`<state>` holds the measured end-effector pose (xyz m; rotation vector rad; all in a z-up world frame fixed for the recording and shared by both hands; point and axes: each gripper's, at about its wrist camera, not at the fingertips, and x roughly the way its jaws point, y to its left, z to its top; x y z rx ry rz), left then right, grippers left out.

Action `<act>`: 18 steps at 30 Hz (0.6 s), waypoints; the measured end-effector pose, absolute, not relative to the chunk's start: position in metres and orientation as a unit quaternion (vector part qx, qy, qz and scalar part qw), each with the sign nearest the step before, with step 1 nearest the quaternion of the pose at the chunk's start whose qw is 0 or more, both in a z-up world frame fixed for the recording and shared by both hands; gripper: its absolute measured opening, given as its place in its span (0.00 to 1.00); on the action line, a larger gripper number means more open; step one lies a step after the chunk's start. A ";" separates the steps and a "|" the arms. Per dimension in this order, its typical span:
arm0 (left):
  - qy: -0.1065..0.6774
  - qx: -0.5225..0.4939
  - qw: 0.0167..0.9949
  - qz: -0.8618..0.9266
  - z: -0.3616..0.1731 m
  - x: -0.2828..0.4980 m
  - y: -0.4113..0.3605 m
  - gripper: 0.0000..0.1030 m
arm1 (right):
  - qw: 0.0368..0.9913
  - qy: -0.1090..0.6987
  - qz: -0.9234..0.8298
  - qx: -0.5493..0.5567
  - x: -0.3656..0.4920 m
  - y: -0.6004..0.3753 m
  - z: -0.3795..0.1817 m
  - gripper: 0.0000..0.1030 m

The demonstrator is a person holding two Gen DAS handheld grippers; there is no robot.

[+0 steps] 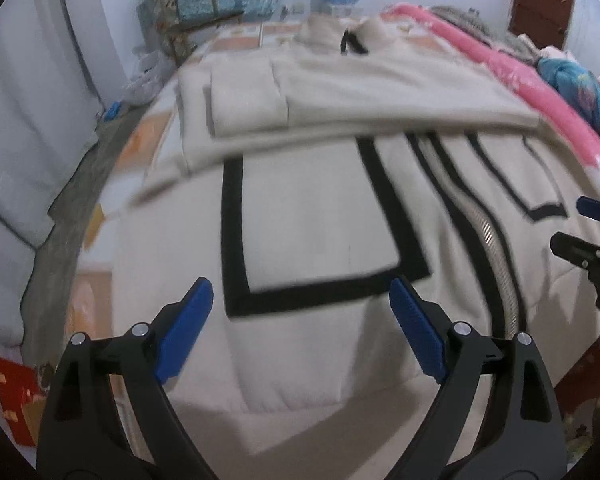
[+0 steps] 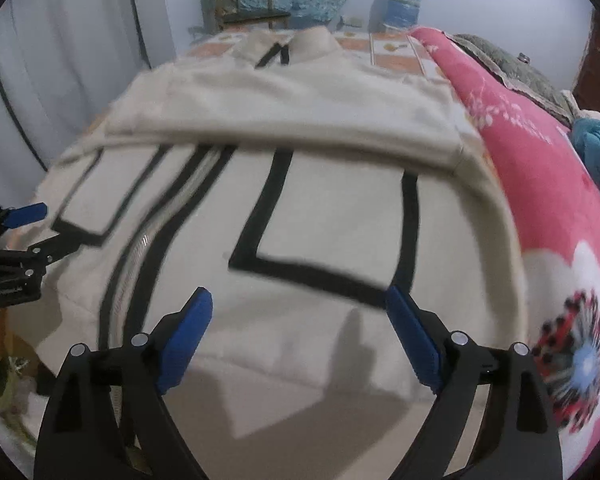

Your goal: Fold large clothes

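- Lying spread on the bed (image 1: 236, 42), zipper side up: cream jacket (image 1: 312, 216) with black trim, collar toward the far edge, hem toward the near edge.
- Resting across the chest near the far left of the garment: left sleeve (image 1: 244, 108), already folded inward, cuff end lying flat.
- Crossing over from the right edge: right sleeve (image 2: 284, 120), also folded in, forming a band across the upper body above the black pocket outlines.
- Judging from this: both sleeve folds done; body still lying full length, so bottom-to-top folding remaining.
- Hovering above the lower left panel: left gripper (image 1: 300, 328), blue fingers (image 1: 186, 332) standing wide apart, gripping nothing.
- Running down the middle between the two grippers: zipper (image 1: 496, 252), closed as far as visible.
- Hovering above the lower right panel: right gripper (image 2: 298, 330), fingers (image 2: 414, 340) likewise spread wide, pinching no cloth.
- Bordering the jacket along the right edge of the bed: pink floral blanket (image 2: 540, 184), clear of the fold path.
- Likely coming next: reaching for the hem corners at the near edge.
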<state>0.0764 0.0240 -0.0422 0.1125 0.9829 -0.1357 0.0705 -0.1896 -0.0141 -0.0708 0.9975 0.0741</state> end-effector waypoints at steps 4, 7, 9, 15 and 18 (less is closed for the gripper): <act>0.475 0.027 0.878 -0.049 -0.052 0.074 0.032 0.91 | 0.872 0.488 0.016 -0.026 0.070 -0.186 -0.031 0.90; 0.469 0.029 0.881 -0.046 -0.052 0.073 0.033 0.92 | 0.871 0.492 0.001 -0.003 0.070 -0.193 -0.034 0.93; 0.457 0.030 0.888 -0.042 -0.053 0.067 0.031 0.93 | 0.871 0.491 -0.004 0.017 0.069 -0.196 -0.036 0.94; 0.453 0.027 0.891 -0.030 -0.053 0.064 0.029 0.93 | 0.876 0.481 -0.025 0.023 0.064 -0.193 -0.037 0.94; 0.456 0.028 0.889 -0.028 -0.052 0.065 0.029 0.93 | 0.876 0.482 -0.026 0.026 0.064 -0.195 -0.037 0.94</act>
